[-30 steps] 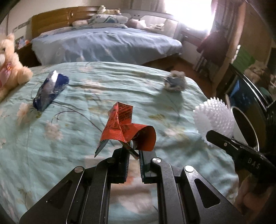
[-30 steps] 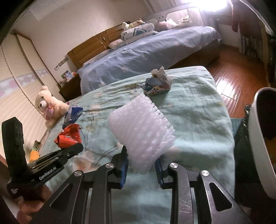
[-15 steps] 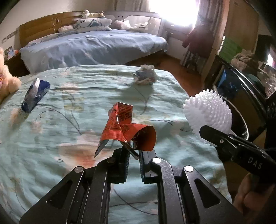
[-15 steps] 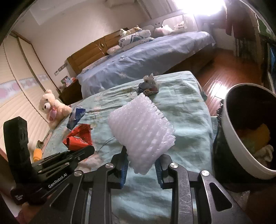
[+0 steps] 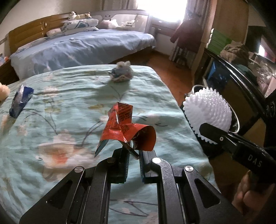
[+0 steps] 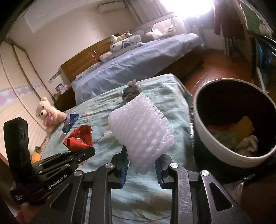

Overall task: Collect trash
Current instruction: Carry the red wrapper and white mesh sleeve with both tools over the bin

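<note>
Bedroom, floral teal bed point(image 5: 69, 106) in front, blue bed point(image 5: 82, 46) behind it. The left tool point(image 5: 133, 153) is clamped on a red wrapper point(image 5: 124, 131) held above the near bedspread; the right tool point(image 6: 141, 165) pinches a white foam net point(image 6: 141, 127) beside the bed's right edge. Trash bin point(image 6: 203, 134) sits just off that edge. Blue wrapper point(image 5: 20, 101) near the left edge, crumpled wad point(image 5: 121, 74) at the far edge, teddy bear point(image 6: 46, 112) beyond.

Blown-out glare pours from the window point(image 5: 162, 10) behind the far bed point(image 5: 82, 46); the room nearer stays dim. Fisheye bends and darkens the edges, and the quilt point(image 6: 151, 194) below smears.
</note>
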`<state>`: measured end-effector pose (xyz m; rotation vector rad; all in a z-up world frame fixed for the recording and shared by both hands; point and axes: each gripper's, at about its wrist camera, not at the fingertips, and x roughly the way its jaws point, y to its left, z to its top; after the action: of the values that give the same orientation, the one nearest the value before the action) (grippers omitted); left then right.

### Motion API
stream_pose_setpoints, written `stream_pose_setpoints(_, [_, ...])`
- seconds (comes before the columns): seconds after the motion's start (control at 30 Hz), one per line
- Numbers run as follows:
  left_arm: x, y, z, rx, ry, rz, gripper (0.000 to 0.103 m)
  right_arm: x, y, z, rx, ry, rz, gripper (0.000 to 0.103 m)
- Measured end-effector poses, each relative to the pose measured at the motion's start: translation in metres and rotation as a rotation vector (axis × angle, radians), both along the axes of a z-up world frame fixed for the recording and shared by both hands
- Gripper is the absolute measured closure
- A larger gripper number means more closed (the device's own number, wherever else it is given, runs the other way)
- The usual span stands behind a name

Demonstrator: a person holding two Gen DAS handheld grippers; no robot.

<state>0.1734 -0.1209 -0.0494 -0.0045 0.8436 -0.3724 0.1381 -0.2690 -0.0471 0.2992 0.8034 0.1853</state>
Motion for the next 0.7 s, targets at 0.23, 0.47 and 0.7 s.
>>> stream_pose_setpoints(0.23, [-0.002, -0.025, 0.002, -0.002, 0.000, -0.060, 0.094, -0.009, -0.023, 0.005, -0.013, -0.010, -0.054, 0.075])
stream_pose_setpoints(0.47, [-0.004, -0.050, 0.006, -0.009, 0.001, -0.121, 0.094, -0.020, -0.050, 0.012, -0.039, -0.026, -0.125, 0.075])
stream_pose_setpoints(0.7, [-0.007, -0.073, 0.009, -0.006, -0.002, -0.175, 0.094, -0.027, -0.075, 0.015, -0.053, -0.030, -0.182, 0.075])
